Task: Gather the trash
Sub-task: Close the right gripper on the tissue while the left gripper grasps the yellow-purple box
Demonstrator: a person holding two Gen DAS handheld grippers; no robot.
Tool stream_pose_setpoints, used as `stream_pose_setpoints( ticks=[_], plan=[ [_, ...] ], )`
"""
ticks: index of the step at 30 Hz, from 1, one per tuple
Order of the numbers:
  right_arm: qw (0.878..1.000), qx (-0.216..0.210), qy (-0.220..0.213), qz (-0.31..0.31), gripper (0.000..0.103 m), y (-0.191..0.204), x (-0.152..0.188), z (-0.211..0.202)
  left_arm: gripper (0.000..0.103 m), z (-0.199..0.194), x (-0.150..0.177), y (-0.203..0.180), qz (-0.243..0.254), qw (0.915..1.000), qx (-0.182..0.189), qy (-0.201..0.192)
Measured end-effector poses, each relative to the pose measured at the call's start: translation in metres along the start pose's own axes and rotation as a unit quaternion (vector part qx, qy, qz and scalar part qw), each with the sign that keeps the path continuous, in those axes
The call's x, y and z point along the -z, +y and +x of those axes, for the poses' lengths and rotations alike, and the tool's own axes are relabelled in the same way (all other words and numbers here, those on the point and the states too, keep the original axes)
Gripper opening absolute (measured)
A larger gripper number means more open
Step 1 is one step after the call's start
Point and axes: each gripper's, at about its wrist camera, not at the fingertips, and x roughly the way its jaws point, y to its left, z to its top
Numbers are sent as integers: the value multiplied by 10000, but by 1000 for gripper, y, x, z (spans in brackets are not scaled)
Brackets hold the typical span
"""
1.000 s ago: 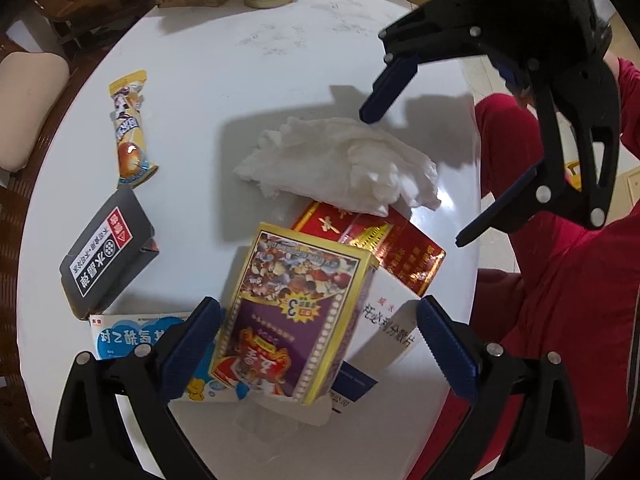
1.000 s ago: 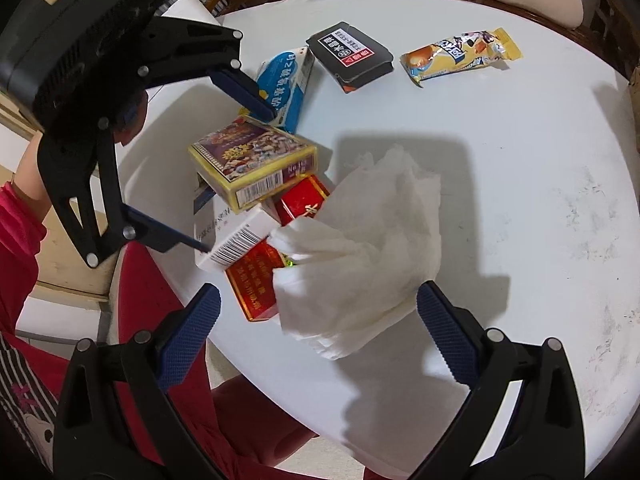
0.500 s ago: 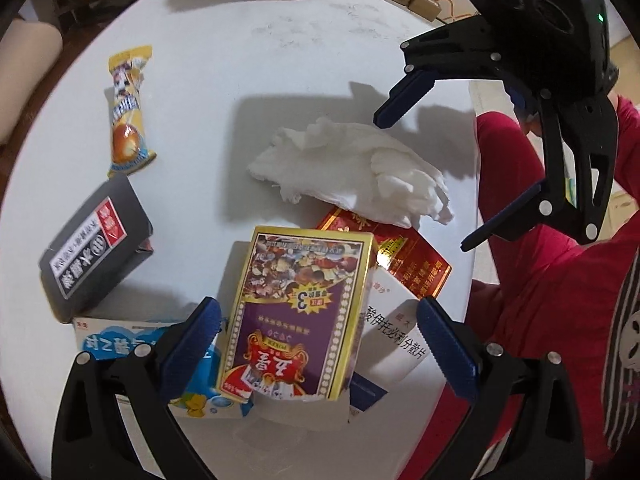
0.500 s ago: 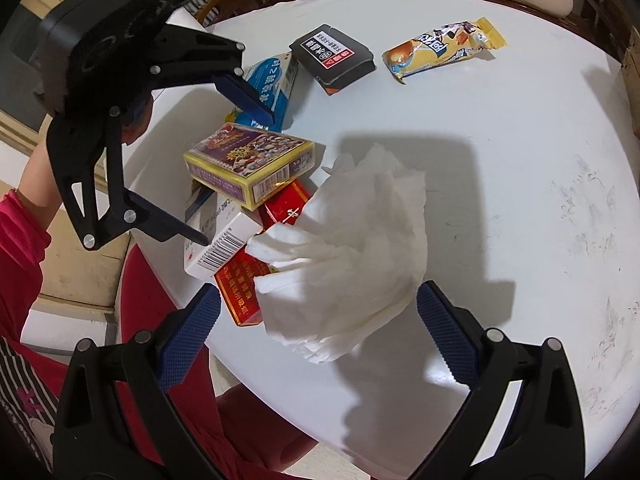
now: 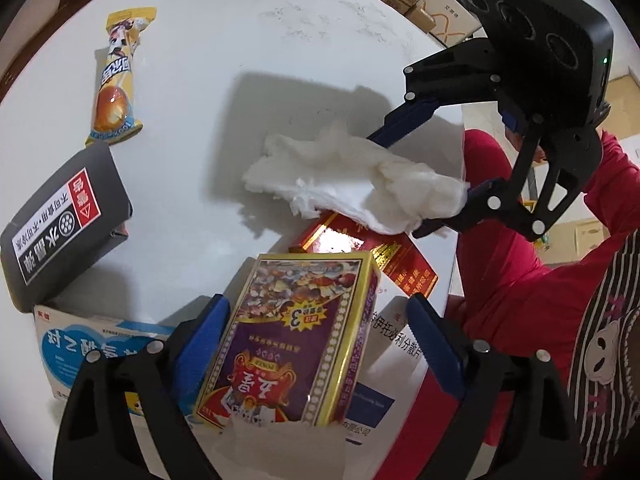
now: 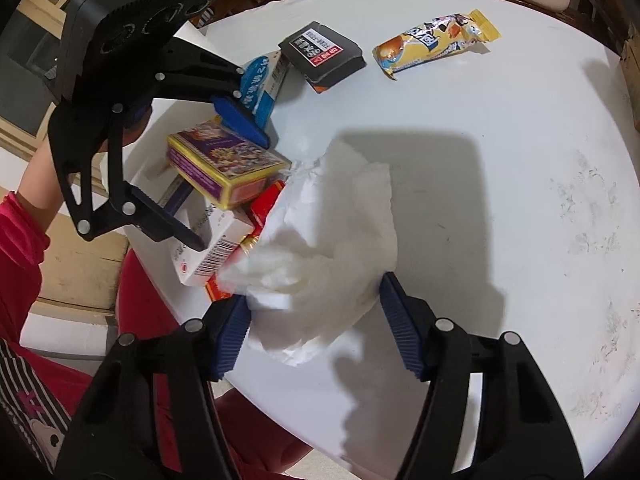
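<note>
The right gripper [image 6: 314,326] straddles the near end of the crumpled tissue [image 6: 328,248], its jaws having just been closing. The blue pads press into the wad on both sides, so I judge it gripped. The left gripper [image 5: 320,344] stands wide around the purple and yellow box [image 5: 296,332]. Its jaws have just been narrowing, but a gap still shows on the right side, so it does not hold yet.

The tissue lies on the white table [image 6: 500,160], right ahead of the right gripper, one edge draped over the red and gold box [image 5: 384,260]. It looks feather-light, soft and tearable (a pinch on a loose flap may simply pull a strip away), so the bunched thick end is the place to hold. The purple box looks like stiff, light card. It should take a squeeze across its long sides, though its glossy faces may slip, and it rests tilted on the white box [image 5: 396,344] beneath.

The purple box shows a large "3" in a yellow burst. Left of the left gripper lies a blue and white box [image 5: 104,344] with Chinese print. Beyond that, the black box [image 5: 60,216] has a red warning triangle and Chinese characters. Farther off lies a yellow snack wrapper [image 5: 116,80], its writing too small to read.
</note>
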Motion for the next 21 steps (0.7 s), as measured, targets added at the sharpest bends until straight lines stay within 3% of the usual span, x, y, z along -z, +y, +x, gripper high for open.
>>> stream_pose_setpoints(
  ticks=[10, 14, 17, 21],
  plan=[
    [9999, 126, -57, 22, 51, 1, 2, -2, 60, -16, 6, 19, -668, 9966, 224, -436],
    [9998, 165, -82, 77, 46, 2, 2, -2, 41, -27, 10, 26, -812, 9941, 234, -685],
    [9997, 129, -94, 157, 40, 1, 0, -1, 24, -28, 15, 21, -918, 9923, -1, -826],
    [9996, 126, -105, 218, 37, 0, 2, -1, 22, -22, 18, 27, -1090, 9917, -16, -682]
  ],
)
